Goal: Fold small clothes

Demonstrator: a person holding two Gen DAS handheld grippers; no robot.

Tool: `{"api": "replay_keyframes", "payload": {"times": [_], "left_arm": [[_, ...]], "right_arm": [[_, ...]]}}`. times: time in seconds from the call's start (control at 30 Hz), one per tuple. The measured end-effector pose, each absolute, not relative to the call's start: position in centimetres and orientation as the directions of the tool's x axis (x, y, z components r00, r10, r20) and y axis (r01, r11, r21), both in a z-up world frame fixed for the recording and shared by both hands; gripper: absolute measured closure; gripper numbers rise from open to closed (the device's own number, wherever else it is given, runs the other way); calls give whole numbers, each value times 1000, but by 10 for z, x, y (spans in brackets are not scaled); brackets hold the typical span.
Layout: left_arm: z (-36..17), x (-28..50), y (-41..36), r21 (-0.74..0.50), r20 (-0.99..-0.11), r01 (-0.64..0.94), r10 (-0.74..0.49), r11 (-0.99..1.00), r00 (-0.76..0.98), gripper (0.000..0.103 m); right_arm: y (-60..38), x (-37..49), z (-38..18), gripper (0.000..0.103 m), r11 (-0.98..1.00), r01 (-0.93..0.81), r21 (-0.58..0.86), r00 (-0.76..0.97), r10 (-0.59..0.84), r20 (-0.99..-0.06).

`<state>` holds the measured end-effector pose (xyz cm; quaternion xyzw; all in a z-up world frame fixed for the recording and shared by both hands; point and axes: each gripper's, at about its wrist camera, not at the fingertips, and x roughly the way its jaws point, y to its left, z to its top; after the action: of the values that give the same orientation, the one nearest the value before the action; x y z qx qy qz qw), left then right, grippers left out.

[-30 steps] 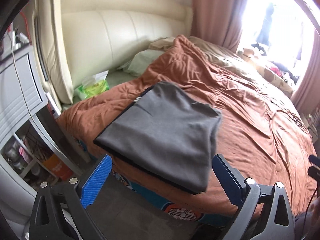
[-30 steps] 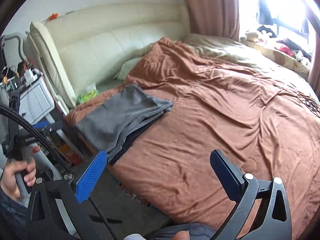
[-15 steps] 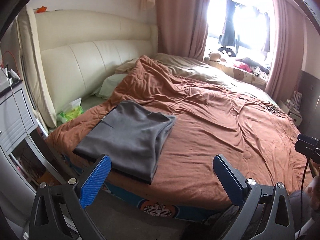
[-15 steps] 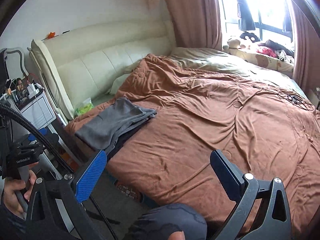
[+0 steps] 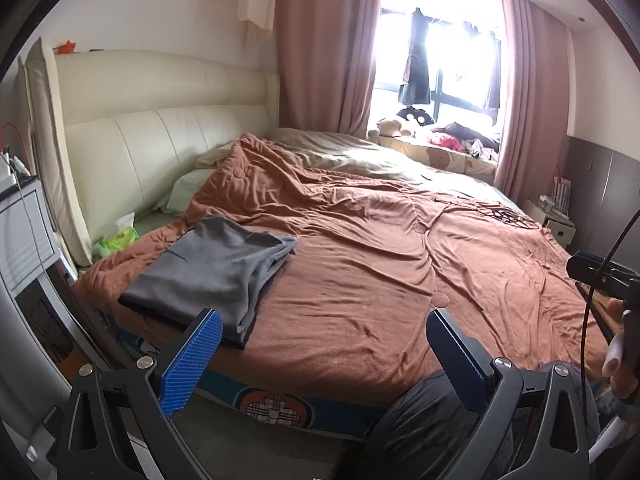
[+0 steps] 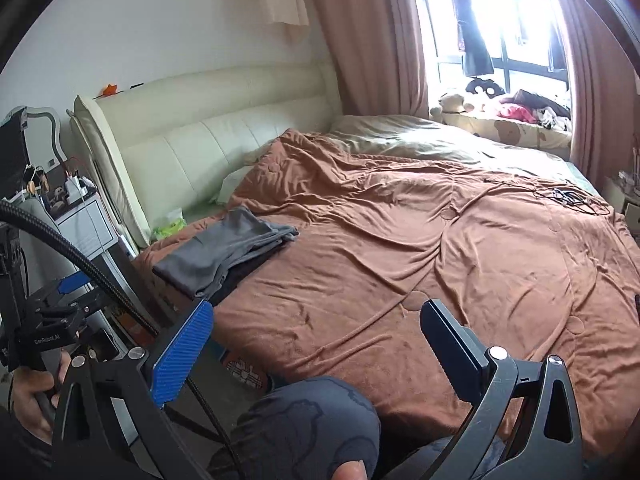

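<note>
Folded grey garment (image 5: 218,268) lies at ten o'clock on the bed (image 5: 380,280); both the left hand-held gripper (image 5: 320,360) and the right hand-held gripper (image 6: 316,350) gape apart, empty.

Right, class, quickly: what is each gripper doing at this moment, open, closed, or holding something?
Left gripper: open, holding nothing.
Right gripper: open, holding nothing.

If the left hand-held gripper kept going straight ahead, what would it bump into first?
Probably the brown blanket on the bed. The left hand-held gripper is open and points at bare blanket, just right of the folded grey clothes. Depth is hard to judge here.
</note>
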<state>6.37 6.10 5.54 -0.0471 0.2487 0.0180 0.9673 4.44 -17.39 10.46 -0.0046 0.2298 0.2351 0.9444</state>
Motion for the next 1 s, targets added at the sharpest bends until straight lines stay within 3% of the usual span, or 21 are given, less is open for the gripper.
{"api": "replay_keyframes", "payload": {"times": [1.0], "left_arm": [[29,3,-1,-51,-365,-49,27,997,931,0]], "right_arm": [[-220,11,68,0,887,-444,129,777,452,-437]]}}
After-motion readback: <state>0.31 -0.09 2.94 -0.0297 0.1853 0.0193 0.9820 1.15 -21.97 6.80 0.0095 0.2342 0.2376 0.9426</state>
